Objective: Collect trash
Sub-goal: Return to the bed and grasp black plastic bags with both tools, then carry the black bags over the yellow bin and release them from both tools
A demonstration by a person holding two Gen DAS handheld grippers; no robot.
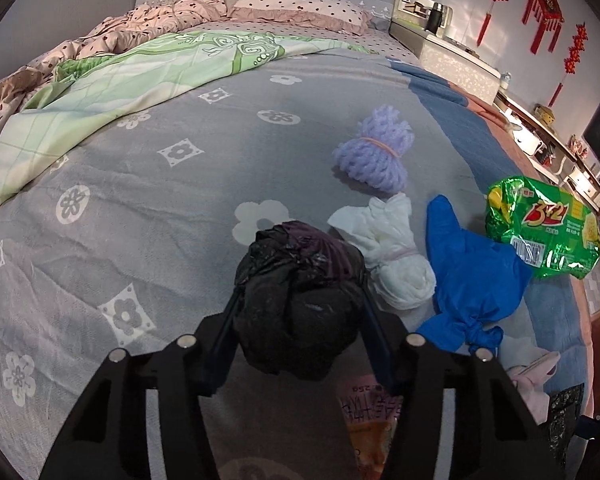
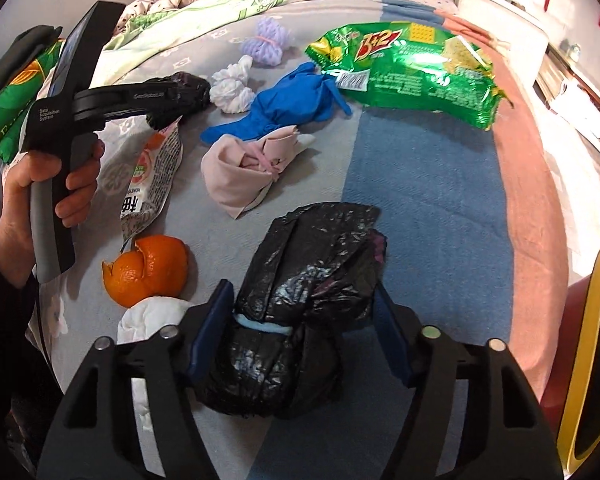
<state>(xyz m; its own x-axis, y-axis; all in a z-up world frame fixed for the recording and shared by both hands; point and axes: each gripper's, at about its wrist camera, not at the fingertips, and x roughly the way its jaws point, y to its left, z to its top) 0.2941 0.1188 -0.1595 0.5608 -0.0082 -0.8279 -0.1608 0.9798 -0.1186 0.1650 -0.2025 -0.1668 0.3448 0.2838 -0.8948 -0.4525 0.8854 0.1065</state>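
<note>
Bedding comes first: the grey flower-patterned bed cover [image 1: 140,200] carries all the trash, strewn loose and well within my reach. The crinkled green foil biscuit wrapper [image 2: 412,72] lies farthest out, untouched. Nearer, my right gripper [image 2: 302,292] points steeply down with its jaws pinching the black plastic bag bundle tied with a pale blue band [image 2: 308,320], both blue pads against its sides, low on the cover. My left gripper [image 1: 300,292] does likewise, jaws pressed onto the black crumpled plastic wad [image 1: 300,312], which fills the gap between them; I judge both grips are meant for lifting. The knotted blue rubber glove [image 2: 284,108], pink cloth bundle [image 2: 236,176], printed snack packet [image 2: 156,168], orange peel [image 2: 148,268], white tissue knot [image 2: 232,88] and lilac foam net [image 2: 266,42] wait between and beyond. A yellow-rimmed object [image 2: 592,340] is cut off at the edge; whether it is the bin I cannot tell. Something white [image 2: 152,316] hides under my right gripper's finger.
</note>
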